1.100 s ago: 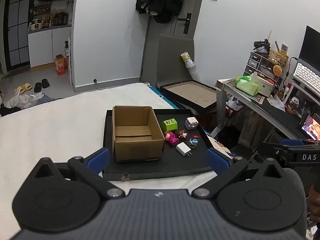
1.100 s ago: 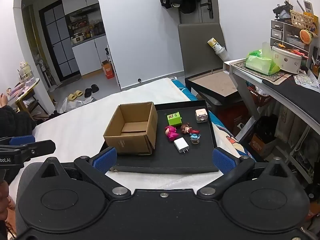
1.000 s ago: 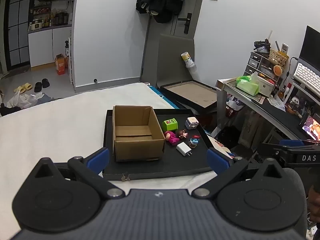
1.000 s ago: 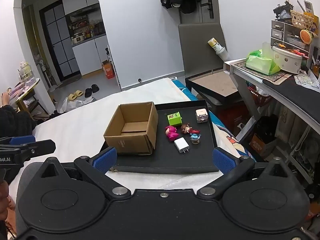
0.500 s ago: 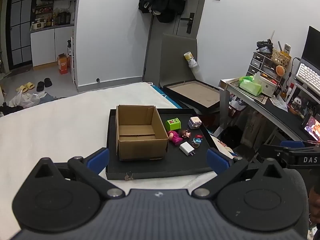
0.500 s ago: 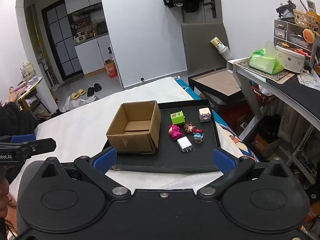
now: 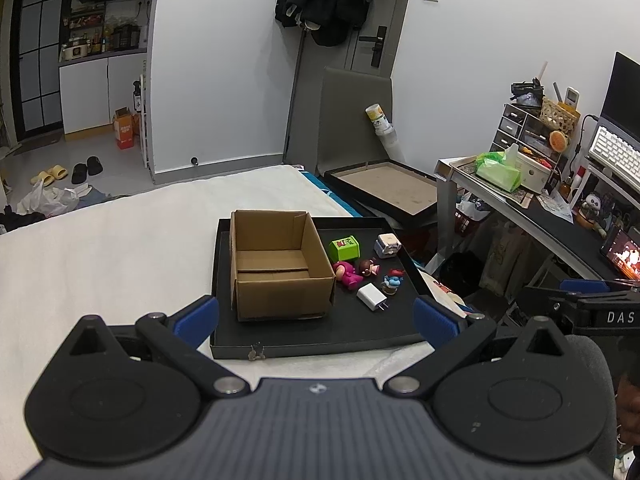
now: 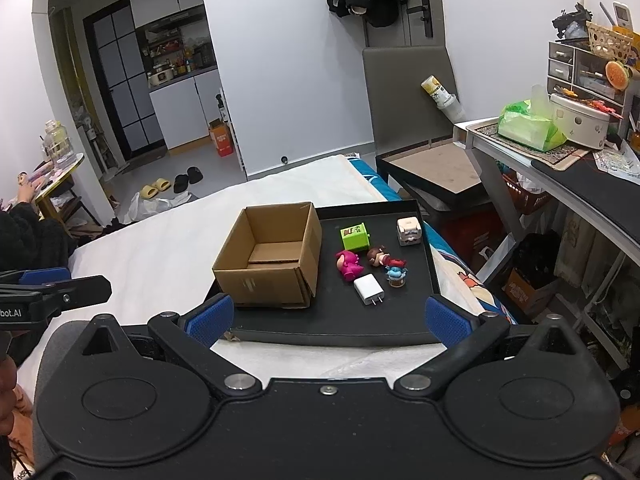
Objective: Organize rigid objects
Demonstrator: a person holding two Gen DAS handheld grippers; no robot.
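Two views, left wrist first.

Left wrist view
- Your left hand-held gripper (image 7: 316, 316): released, blue-padded fingers spread wide, nothing between them, short of the tray's near edge.
- Black tray (image 7: 320, 338): lies on the white bed (image 7: 100, 264), at 12 o'clock from the gripper.
- Cardboard box (image 7: 280, 266): open, empty, upright on the left half of the tray.
- Green cube (image 7: 344, 249): at 3 o'clock of the box, just beside its right wall.
- White cube toy (image 7: 387, 245): at 3 o'clock of the green cube, near the tray's right rim.
- Pink figure (image 7: 346, 274): lying down, at 6 o'clock of the green cube.
- Brown-haired figure (image 7: 370, 267): lying just beside the pink one.
- Blue figure (image 7: 391, 284): upright, at 3 o'clock of the white charger (image 7: 372, 297).
- Your right hand-held gripper (image 7: 592, 312): only part of it shows at the right edge.

Right wrist view
- Your right hand-held gripper (image 8: 328, 320): released, fingers wide apart, holding nothing, at the tray's (image 8: 332, 334) near edge.
- Box (image 8: 272, 256): at 11 o'clock from the gripper, empty.
- Green cube (image 8: 355, 237), white cube toy (image 8: 409, 231): far row, well apart from each other.
- Pink figure (image 8: 349, 264), brown-haired figure (image 8: 380, 258), blue figure (image 8: 396, 275), charger (image 8: 369, 289): clustered near the tray's middle, right of the box.
- Your left hand-held gripper (image 8: 52, 292): seen from the side at 9 o'clock.
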